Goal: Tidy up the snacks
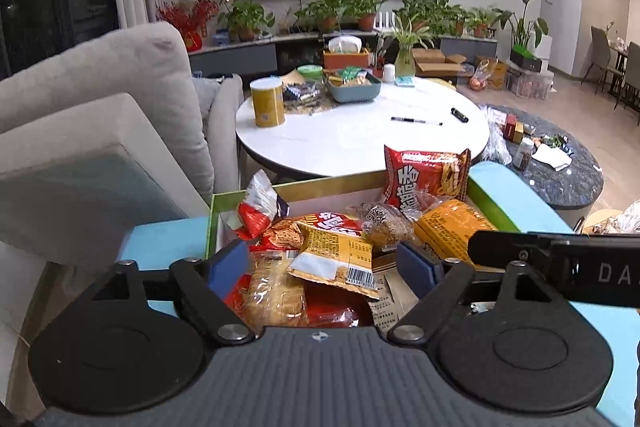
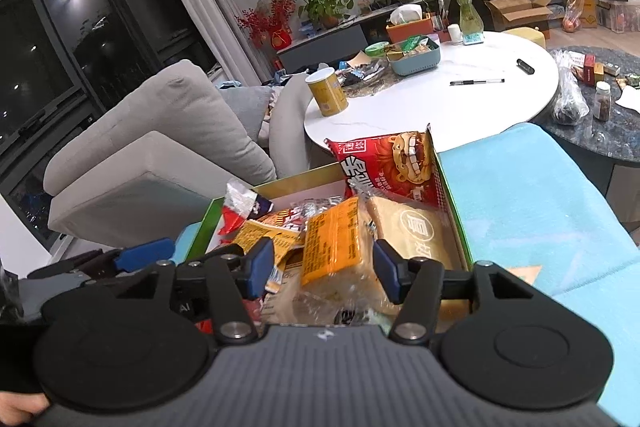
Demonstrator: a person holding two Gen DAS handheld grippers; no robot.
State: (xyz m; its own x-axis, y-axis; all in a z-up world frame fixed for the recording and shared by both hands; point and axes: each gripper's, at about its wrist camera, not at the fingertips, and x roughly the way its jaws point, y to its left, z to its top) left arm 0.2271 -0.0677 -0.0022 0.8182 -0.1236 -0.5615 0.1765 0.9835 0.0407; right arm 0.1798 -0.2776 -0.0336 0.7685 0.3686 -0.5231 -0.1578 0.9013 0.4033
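Observation:
A green-walled box (image 1: pixel 224 201) (image 2: pixel 450 199) on a light blue seat is full of snack packets. A big red chip bag (image 1: pixel 424 175) (image 2: pixel 388 167) leans at its far right corner. A yellow packet with a barcode (image 1: pixel 336 259) lies on top in the middle. My left gripper (image 1: pixel 326 269) is open just above that packet, pads on either side without touching. My right gripper (image 2: pixel 324 271) is open over a clear-wrapped bread pack with an orange label (image 2: pixel 332 243); whether it touches is unclear. The right gripper's black body (image 1: pixel 560 267) shows at the right in the left wrist view.
A round white table (image 1: pixel 352 139) (image 2: pixel 460 99) stands beyond the box with a yellow can (image 1: pixel 267 103), a blue-grey tray of snacks (image 1: pixel 354 87) and a pen (image 1: pixel 416 121). A grey sofa (image 1: pixel 100 115) is at the left, a dark low table (image 1: pixel 560 171) at the right.

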